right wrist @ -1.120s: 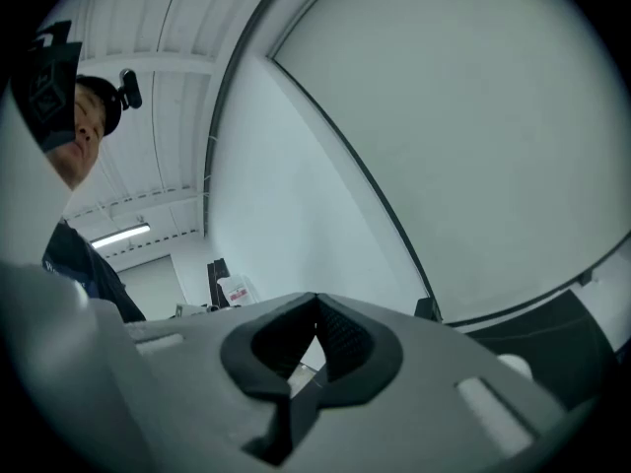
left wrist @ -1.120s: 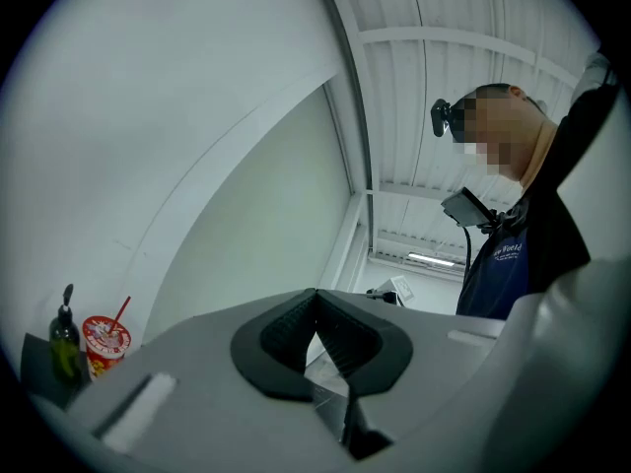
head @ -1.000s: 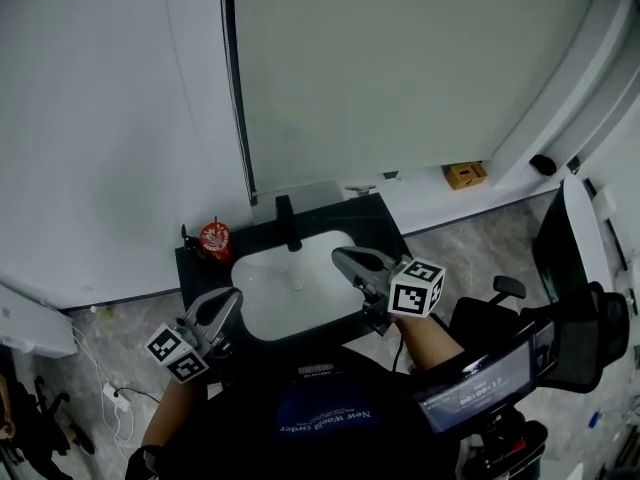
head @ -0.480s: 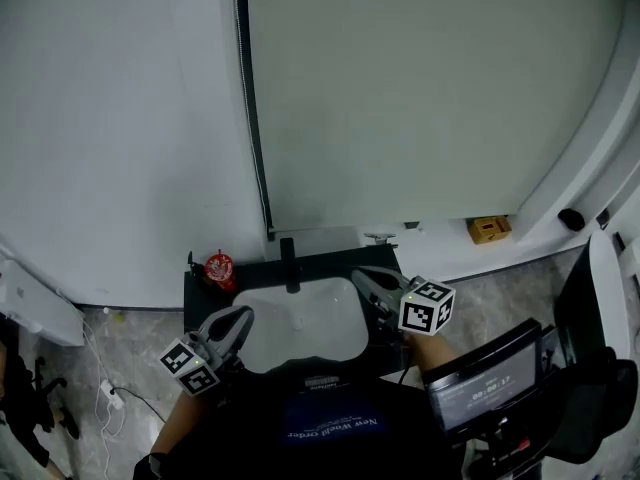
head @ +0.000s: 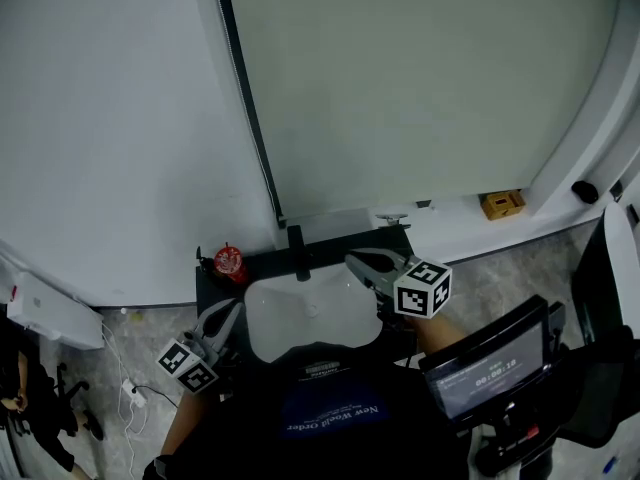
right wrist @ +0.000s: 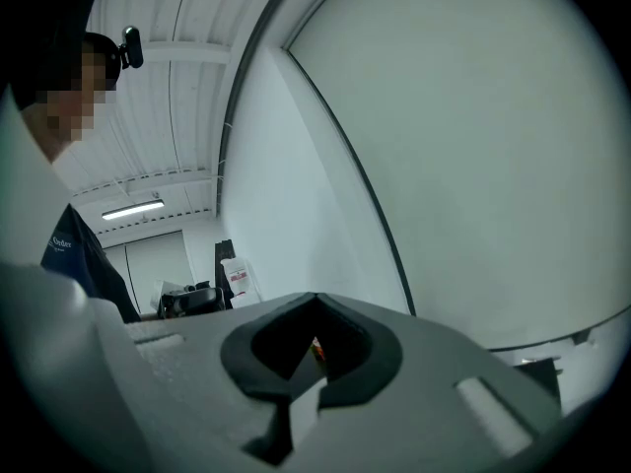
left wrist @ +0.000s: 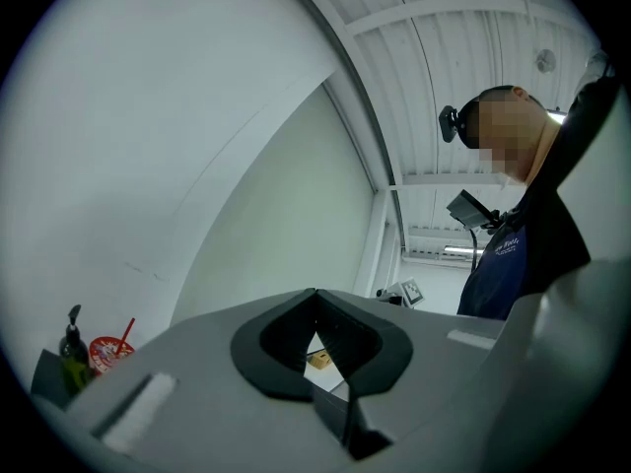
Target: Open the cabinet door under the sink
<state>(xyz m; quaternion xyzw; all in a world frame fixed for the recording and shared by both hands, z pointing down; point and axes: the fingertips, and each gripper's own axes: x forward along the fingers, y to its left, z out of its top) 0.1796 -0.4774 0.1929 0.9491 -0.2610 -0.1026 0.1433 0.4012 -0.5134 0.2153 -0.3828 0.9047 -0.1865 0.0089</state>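
Observation:
A white sink [head: 310, 313] is set in a black countertop [head: 215, 286] against the wall, with a black faucet [head: 297, 238] behind it. The cabinet door under the sink is hidden by the countertop and by the person's body. My left gripper [head: 228, 313] is shut and empty at the sink's front left corner, and its jaws [left wrist: 315, 294] meet at the tips. My right gripper [head: 352, 260] is shut and empty over the sink's right rim and points at the wall. In the right gripper view its jaws [right wrist: 315, 299] also meet at the tips.
A red cup with a straw [head: 229, 261] [left wrist: 106, 353] stands at the countertop's back left beside a dark bottle [left wrist: 71, 348]. On the floor are a yellow-brown box [head: 502, 204], a white box [head: 50, 313] and cables [head: 135, 398]. A screen on a stand [head: 487, 368] is close on the right.
The head view has tilted up, so the sink sits lower in the picture. The right gripper has edged along the sink's right rim toward the wall. Both grippers stay shut.

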